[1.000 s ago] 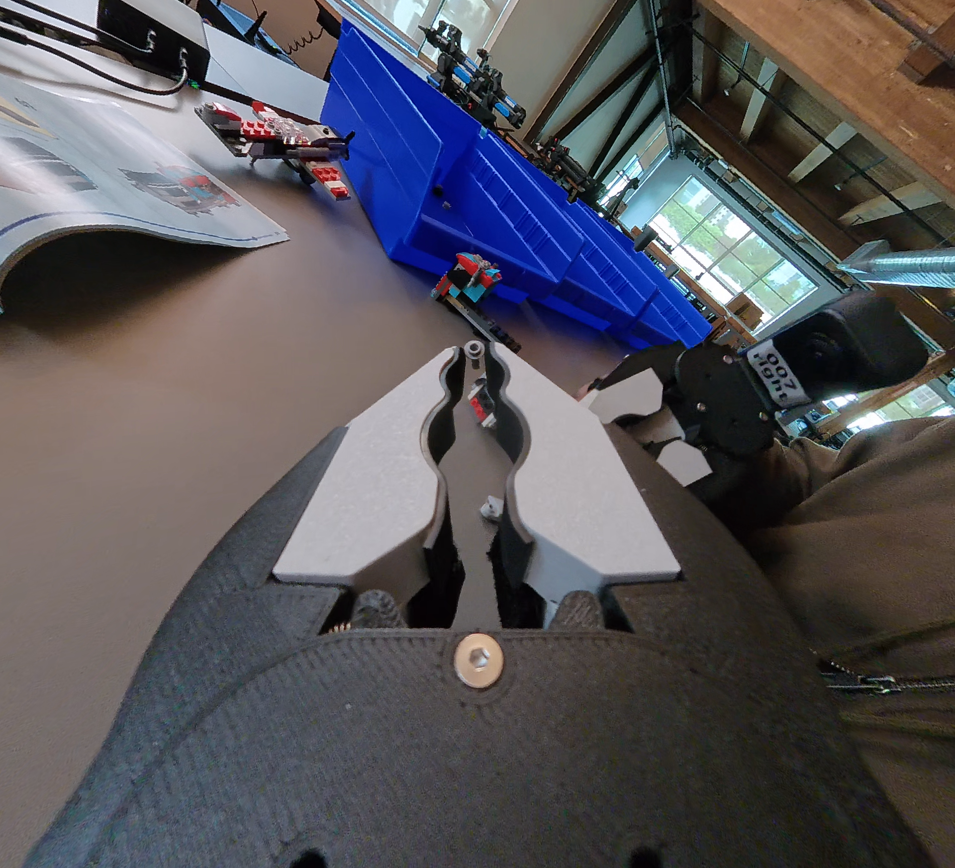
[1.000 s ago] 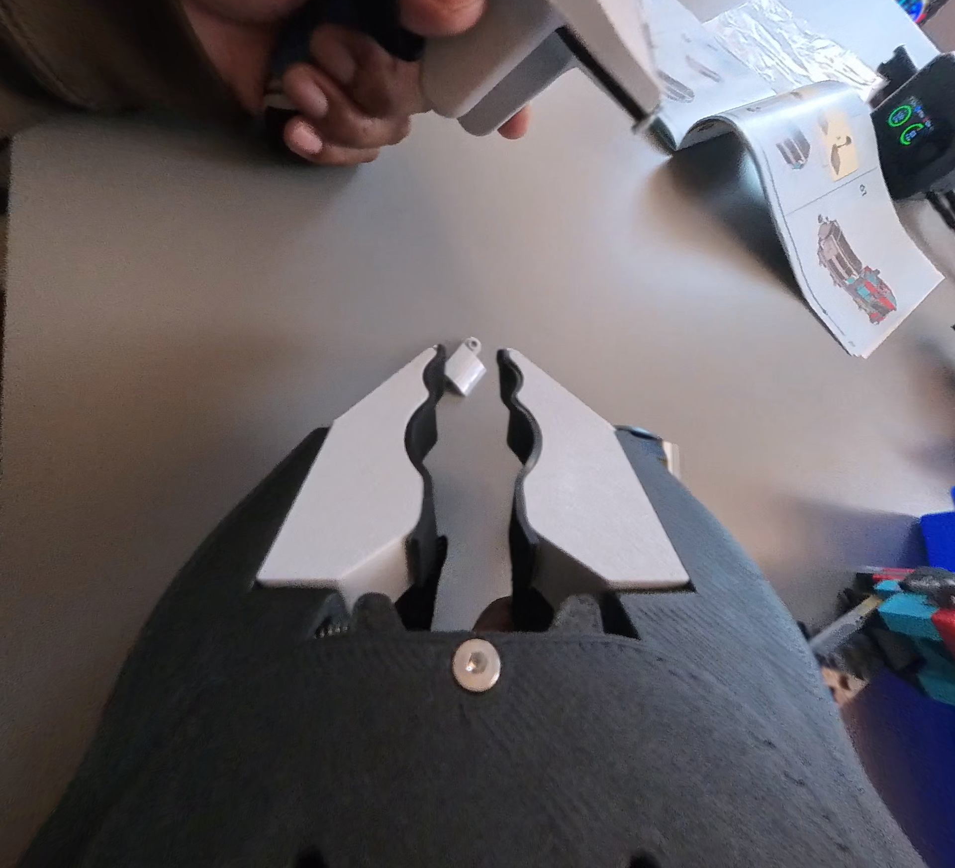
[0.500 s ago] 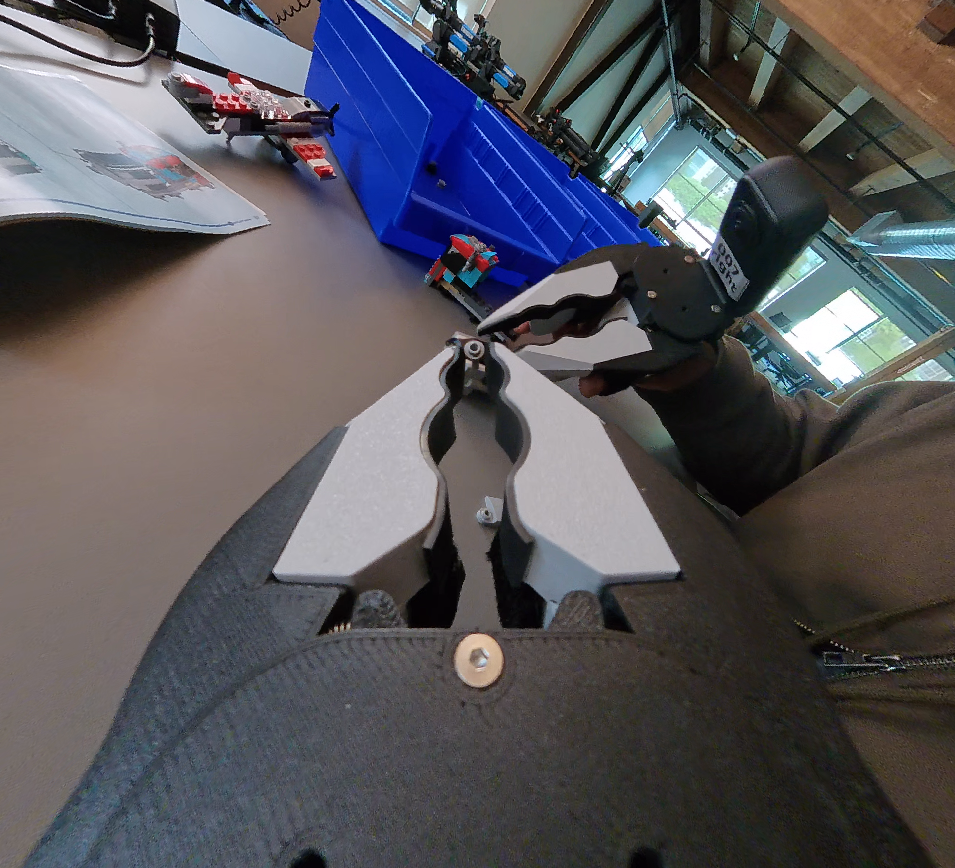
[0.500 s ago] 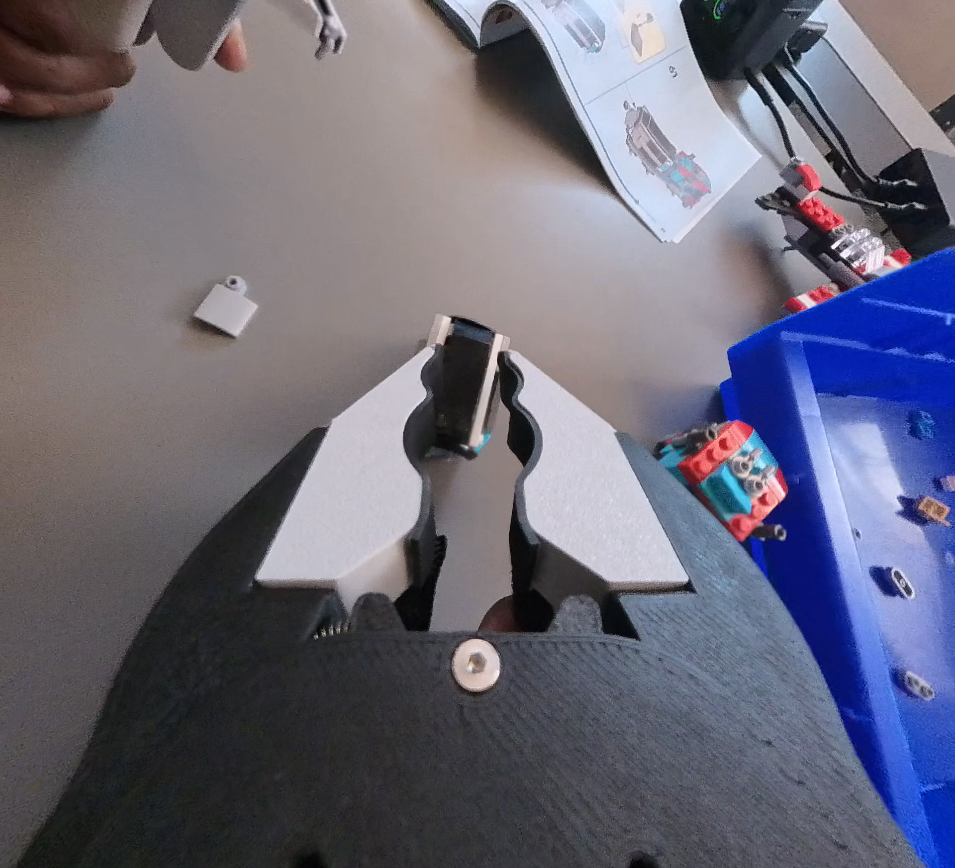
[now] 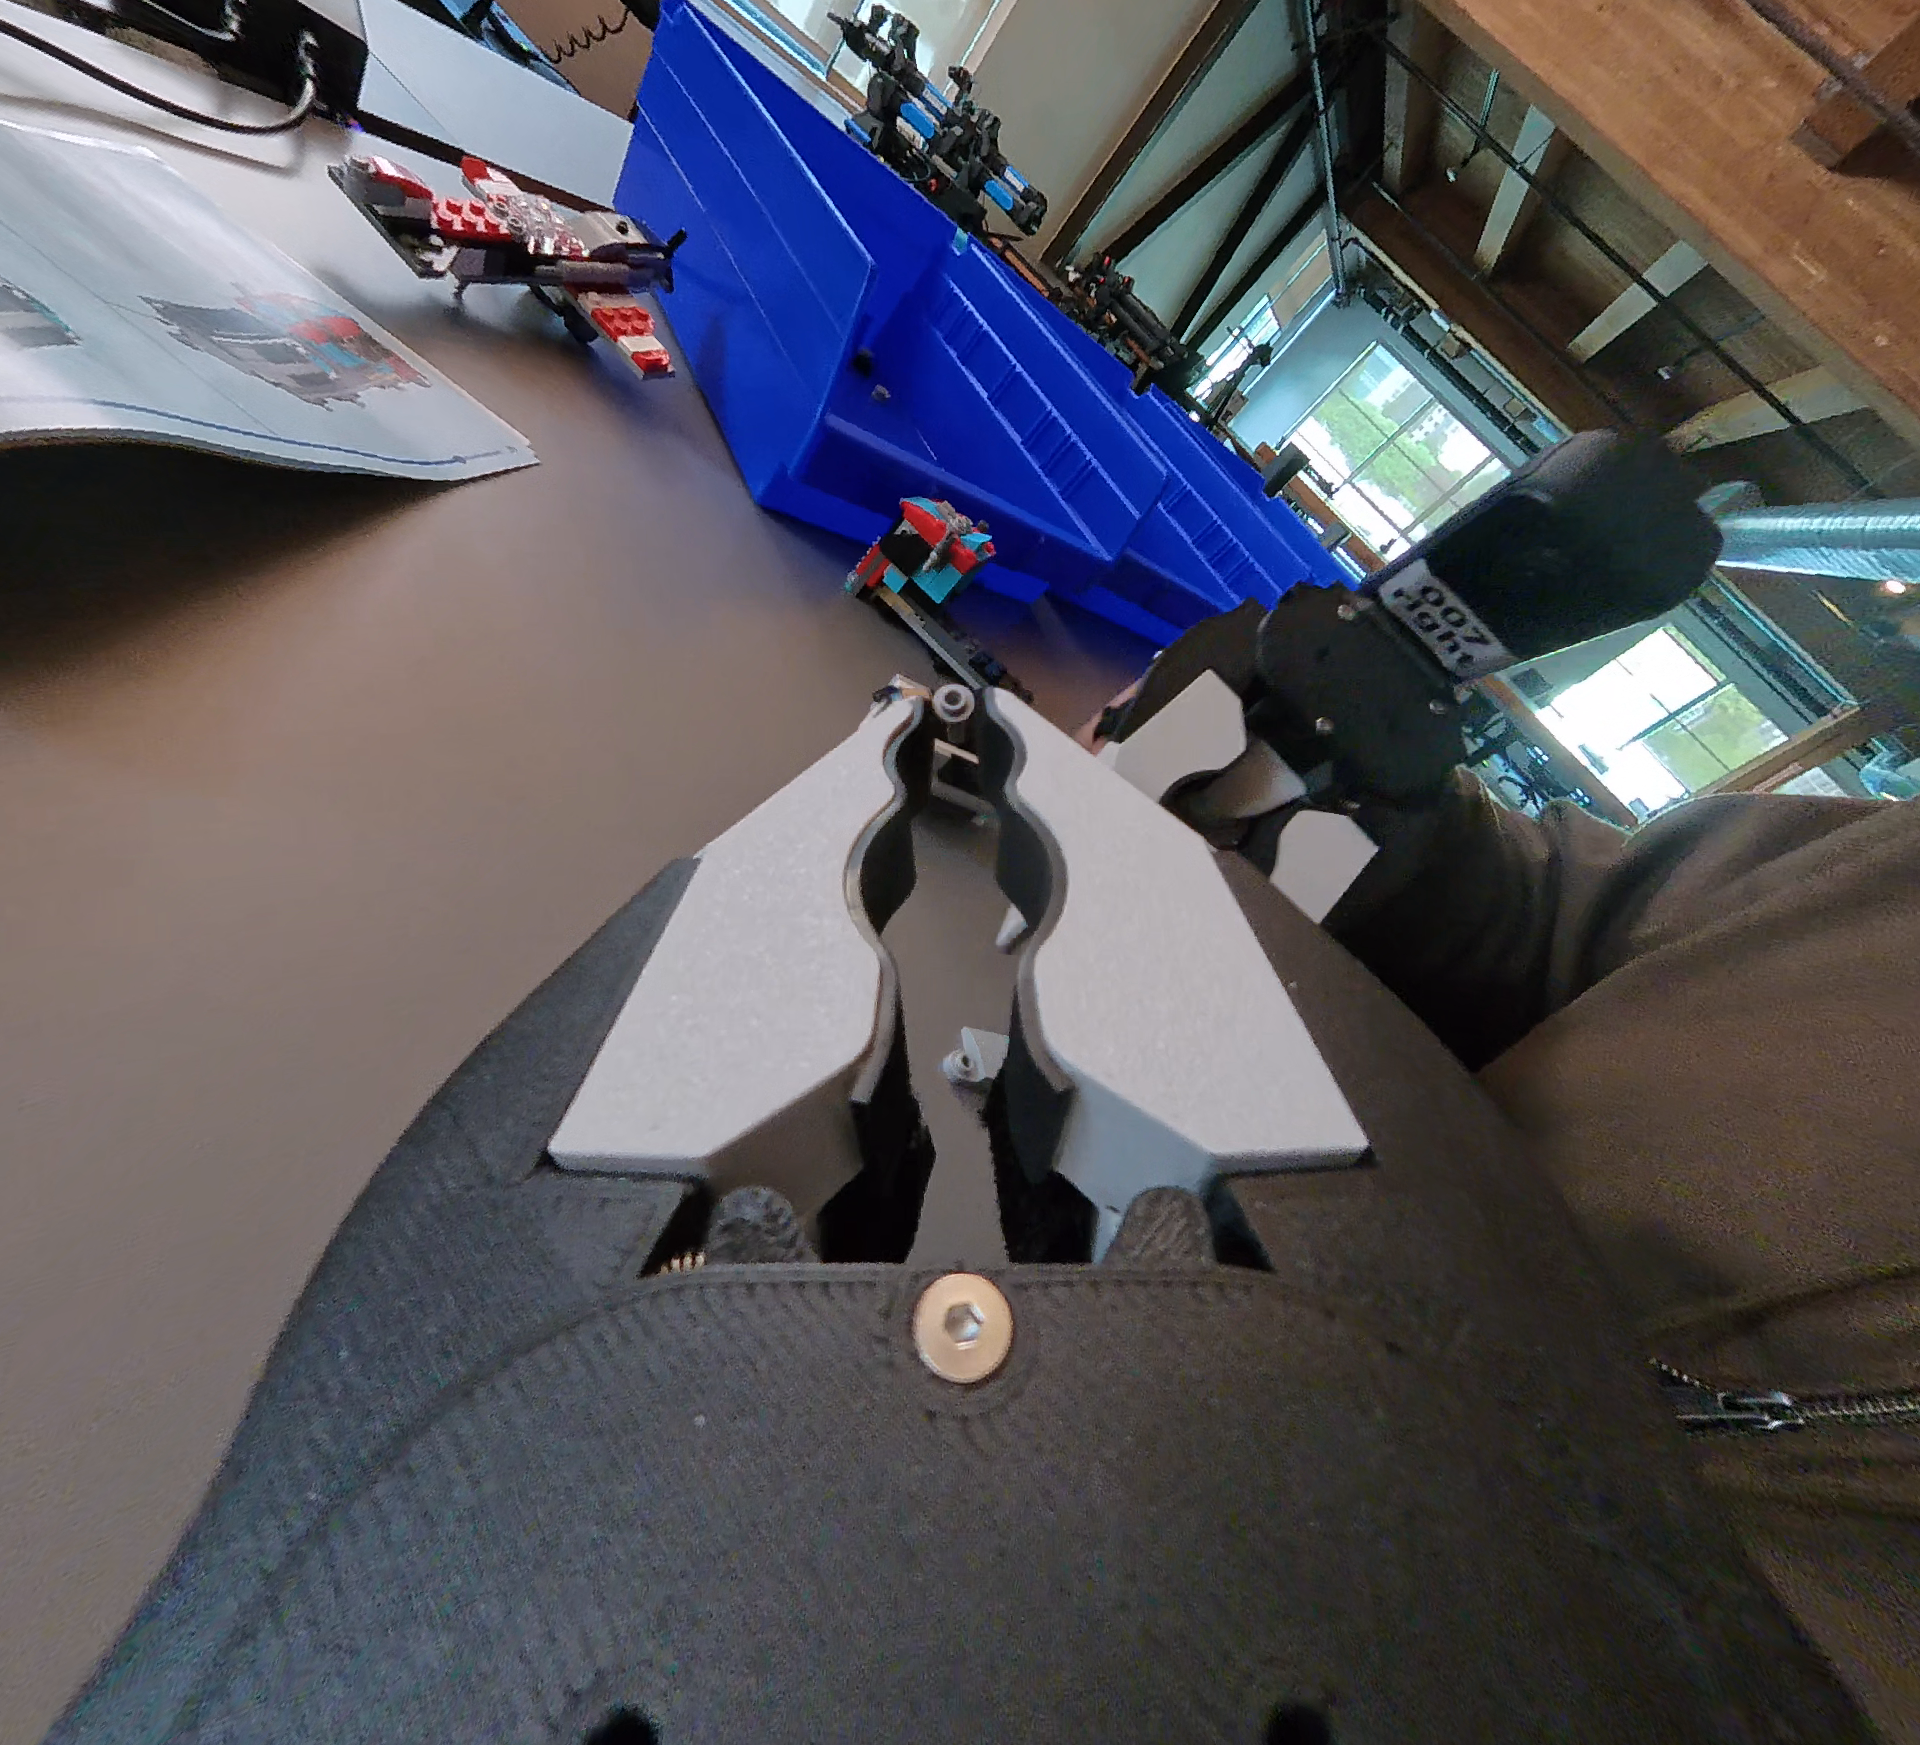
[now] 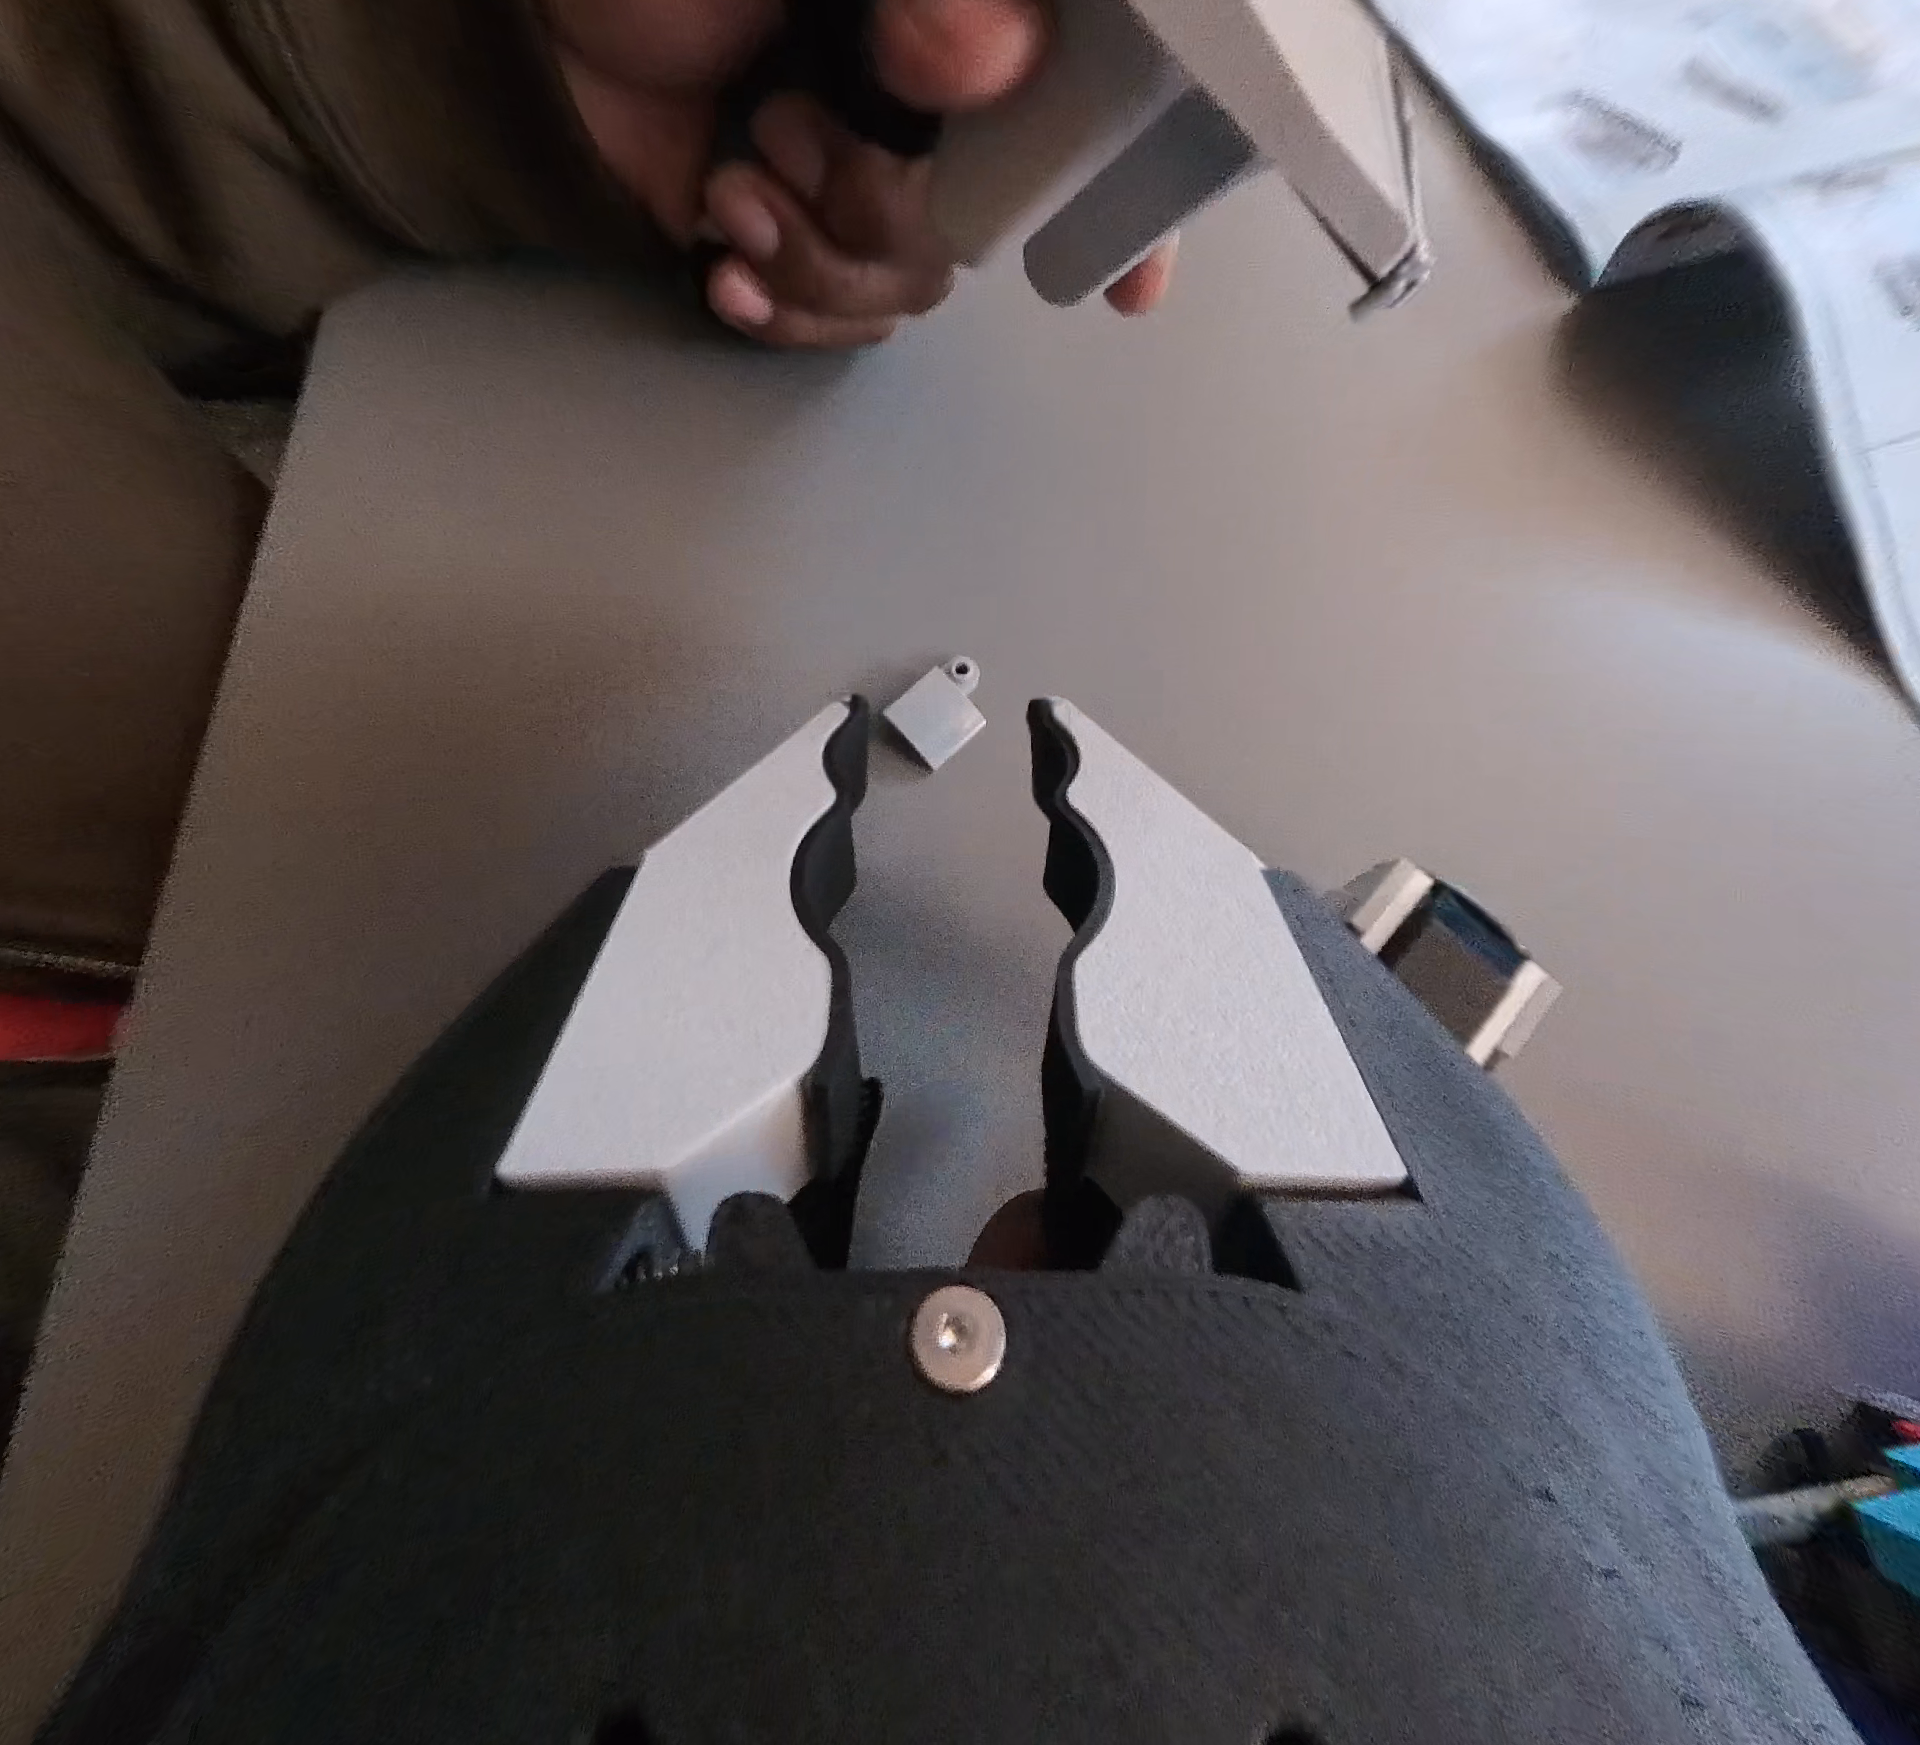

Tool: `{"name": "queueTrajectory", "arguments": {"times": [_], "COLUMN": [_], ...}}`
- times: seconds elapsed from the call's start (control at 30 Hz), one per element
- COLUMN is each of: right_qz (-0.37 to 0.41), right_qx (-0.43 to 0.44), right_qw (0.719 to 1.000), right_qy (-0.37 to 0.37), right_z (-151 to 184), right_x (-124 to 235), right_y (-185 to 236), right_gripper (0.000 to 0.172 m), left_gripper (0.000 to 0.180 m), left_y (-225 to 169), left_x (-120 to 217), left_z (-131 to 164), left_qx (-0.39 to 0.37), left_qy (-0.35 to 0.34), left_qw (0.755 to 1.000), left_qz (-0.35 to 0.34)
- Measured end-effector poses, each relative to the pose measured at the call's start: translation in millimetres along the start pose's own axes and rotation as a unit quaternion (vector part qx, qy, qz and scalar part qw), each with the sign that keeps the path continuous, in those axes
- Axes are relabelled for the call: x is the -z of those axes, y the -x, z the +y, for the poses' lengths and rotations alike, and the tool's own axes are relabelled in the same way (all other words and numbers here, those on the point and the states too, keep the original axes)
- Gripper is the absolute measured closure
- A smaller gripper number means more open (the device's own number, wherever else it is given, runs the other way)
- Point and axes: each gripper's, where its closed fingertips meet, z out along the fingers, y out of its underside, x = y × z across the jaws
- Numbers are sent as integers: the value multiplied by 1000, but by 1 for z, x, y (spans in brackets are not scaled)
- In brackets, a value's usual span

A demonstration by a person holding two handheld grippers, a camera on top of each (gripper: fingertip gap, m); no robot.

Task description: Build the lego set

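My left gripper [image 5: 951, 708] is shut on a small grey piece with a round stud [image 5: 953, 703] and holds it above the grey table [image 5: 364, 760]. It also shows in the right wrist view [image 6: 1387, 293], held in a hand, the piece at its tip. My right gripper [image 6: 940, 708] is open. A small grey tile with a ring [image 6: 935, 727] lies on the table between its fingertips, with a gap to each pad. A black and grey brick piece [image 6: 1449, 973] lies on the table just right of the right gripper.
An open instruction booklet [image 5: 208, 345] lies at the left, also in the right wrist view [image 6: 1818, 137]. Blue bins [image 5: 883, 324] stand at the back. A red and grey brick model [image 5: 520, 251] and a small red and teal model [image 5: 925, 552] sit near them. Spacing between my two grippers at the tips: around 9 cm.
Half a second ago the black and grey piece stood between my right fingers; now it lies on the table beside them. My right gripper has swung back to the grey tile and opened wider. The left grasp is unchanged.
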Motion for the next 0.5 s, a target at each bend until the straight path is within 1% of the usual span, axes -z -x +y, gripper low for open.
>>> {"name": "queueTrajectory", "arguments": {"times": [0.1,0.2,0.37,0.43,0.5], "right_qz": [5,5,-27,-32,-28], "right_qx": [-6,4,6,4,5], "right_qw": [999,998,998,998,998], "right_qy": [34,57,58,56,51], "right_z": [11,14,11,11,10], "right_x": [-10,-15,-20,-19,-19], "right_y": [-1,0,7,6,5], "right_gripper": [138,137,140,147,149], "left_gripper": [172,172,172,172,172], "left_y": [-1,-3,-4,-4,-5], "left_x": [-2,-3,-4,-4,-5], "left_z": [5,8,11,10,11], "left_qx": [-9,-16,-24,-23,-25], "left_qy": [13,20,27,27,31], "left_qw": [1000,1000,999,999,999], "left_qz": [-2,-2,-3,-2,2]}}
